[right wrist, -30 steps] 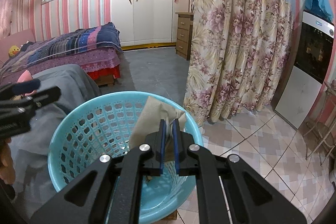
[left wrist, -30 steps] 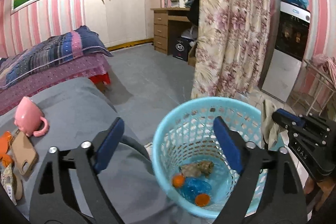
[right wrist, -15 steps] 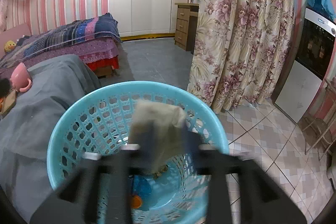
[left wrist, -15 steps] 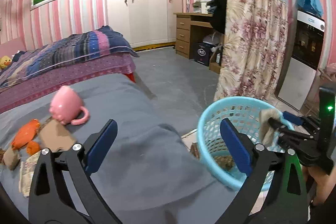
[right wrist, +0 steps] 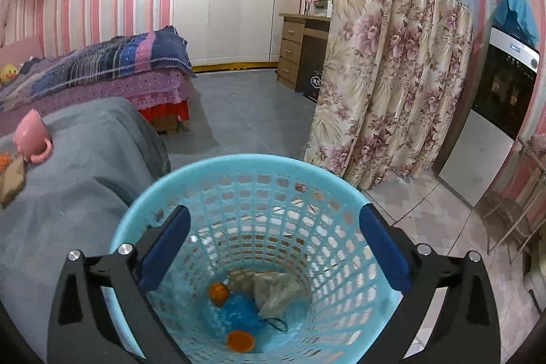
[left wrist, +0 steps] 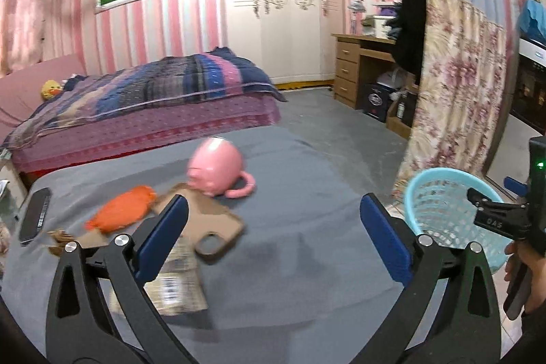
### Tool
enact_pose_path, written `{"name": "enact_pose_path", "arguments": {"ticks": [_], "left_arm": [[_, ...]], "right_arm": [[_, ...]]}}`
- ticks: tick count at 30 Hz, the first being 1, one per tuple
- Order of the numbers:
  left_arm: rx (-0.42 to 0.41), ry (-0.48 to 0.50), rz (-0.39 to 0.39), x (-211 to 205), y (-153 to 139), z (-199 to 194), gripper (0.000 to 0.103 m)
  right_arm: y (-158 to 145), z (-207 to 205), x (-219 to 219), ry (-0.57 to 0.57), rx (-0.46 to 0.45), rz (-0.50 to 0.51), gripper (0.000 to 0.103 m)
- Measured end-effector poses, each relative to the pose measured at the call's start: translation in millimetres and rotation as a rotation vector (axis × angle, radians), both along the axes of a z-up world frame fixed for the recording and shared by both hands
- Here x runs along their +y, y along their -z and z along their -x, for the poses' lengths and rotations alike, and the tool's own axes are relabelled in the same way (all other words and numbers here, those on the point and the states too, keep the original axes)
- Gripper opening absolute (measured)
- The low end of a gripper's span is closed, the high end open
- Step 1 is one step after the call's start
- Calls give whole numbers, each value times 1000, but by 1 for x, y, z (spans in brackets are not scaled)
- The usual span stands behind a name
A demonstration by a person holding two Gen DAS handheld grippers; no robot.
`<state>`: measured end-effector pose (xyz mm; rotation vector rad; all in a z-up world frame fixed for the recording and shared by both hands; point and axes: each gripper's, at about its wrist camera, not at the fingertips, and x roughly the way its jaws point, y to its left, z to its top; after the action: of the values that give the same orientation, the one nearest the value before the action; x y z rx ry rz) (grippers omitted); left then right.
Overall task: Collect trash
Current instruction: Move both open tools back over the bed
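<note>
Turquoise plastic fills the right wrist view: the laundry-style basket (right wrist: 245, 227) sits right under the right gripper (right wrist: 273, 248), whose jaws are opening and now stand wide with nothing between them. Down at the bottom lie a crumpled beige scrap (right wrist: 273, 289), a blue wrapper (right wrist: 239, 312) and 2 orange bits (right wrist: 218, 292), so part of the job looks banked.

Over on the grey-covered table (left wrist: 307, 227) there is plenty left! The left gripper (left wrist: 273, 237) hovers above it, jaws spread wide and empty. An orange wrapper (left wrist: 119, 210) lies ahead and to the left of its left finger, small brown scraps (left wrist: 59, 237) sit further left, and a printed packet (left wrist: 177, 282) lies partly hidden just beneath that same finger. A brown phone case (left wrist: 211, 227), a pink mug (left wrist: 218, 169) on its side and a dark phone (left wrist: 34, 214) share the cloth; those look like keepers, though that is my guess.

My read: roughly halfway, with the packet closest to the left gripper and the basket off to its right, beside the table's edge.
</note>
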<state>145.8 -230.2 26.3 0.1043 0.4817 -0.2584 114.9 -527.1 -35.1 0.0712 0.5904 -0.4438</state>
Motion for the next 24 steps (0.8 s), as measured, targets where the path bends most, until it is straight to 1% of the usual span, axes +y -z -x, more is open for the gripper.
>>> {"name": "enact_pose_path", "arguments": {"ticks": [2, 6, 9, 13, 16, 18, 22, 24], "left_arm": [[-4, -28, 7, 18, -5, 1, 97], [-8, -77, 0, 47, -6, 6, 97], [-4, -114, -12, 69, -2, 8, 97], [15, -164, -45, 97, 7, 8, 97], [18, -195, -56, 114, 11, 7, 97], [31, -214, -51, 129, 12, 5, 97], [37, -241, -56, 152, 13, 1, 97], [40, -252, -44, 165, 12, 1, 97]], "right_arm": [[-5, -1, 11, -20, -8, 2, 98], [-17, -3, 49, -82, -27, 15, 98], [-28, -5, 82, -132, -55, -5, 98], [-36, -11, 118, -194, -72, -29, 98], [-38, -16, 146, -244, -70, -28, 98], [-39, -22, 164, -279, -60, -28, 98], [-45, -30, 186, -309, -52, -32, 98], [-49, -33, 196, -320, -54, -45, 98]]}}
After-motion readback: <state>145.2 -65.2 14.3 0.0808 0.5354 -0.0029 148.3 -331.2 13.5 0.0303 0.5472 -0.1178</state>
